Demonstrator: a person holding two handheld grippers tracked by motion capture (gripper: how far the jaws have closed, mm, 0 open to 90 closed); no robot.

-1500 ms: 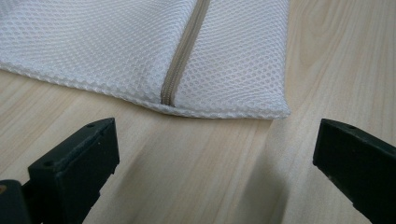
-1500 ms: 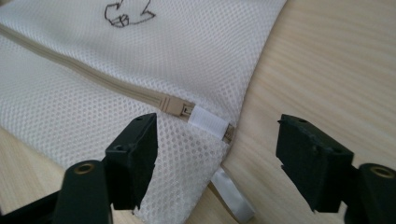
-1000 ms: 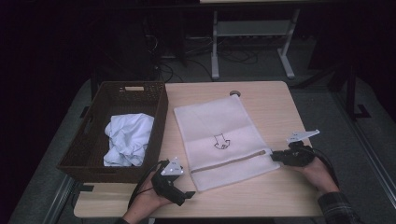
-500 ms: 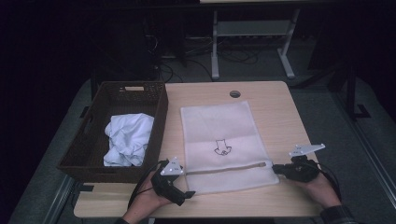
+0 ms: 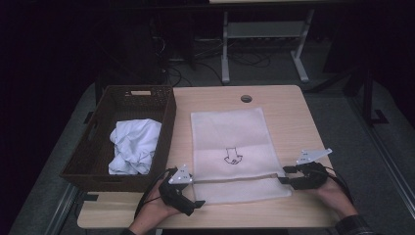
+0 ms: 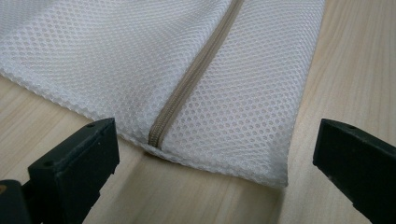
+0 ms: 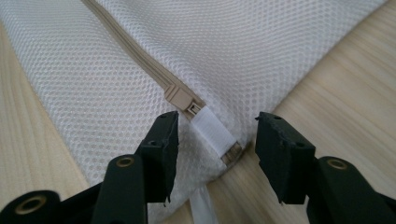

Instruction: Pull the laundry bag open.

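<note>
Mesh bag (image 5: 235, 147) lies lengthwise, zipper (image 5: 235, 177) end nearest.

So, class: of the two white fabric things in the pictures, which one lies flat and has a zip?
The mesh bag on the table, spread flat with a beige zip across it. The other, a white cloth, sits crumpled in the basket.

My high view looks forward and down on the whole desk (image 5: 288, 105) from above its near side. Each gripper view sits low and very close, looking along its jaws at opposite ends of the mesh bag's (image 5: 235, 137) zipper (image 6: 196, 77), which all three views share.
</note>
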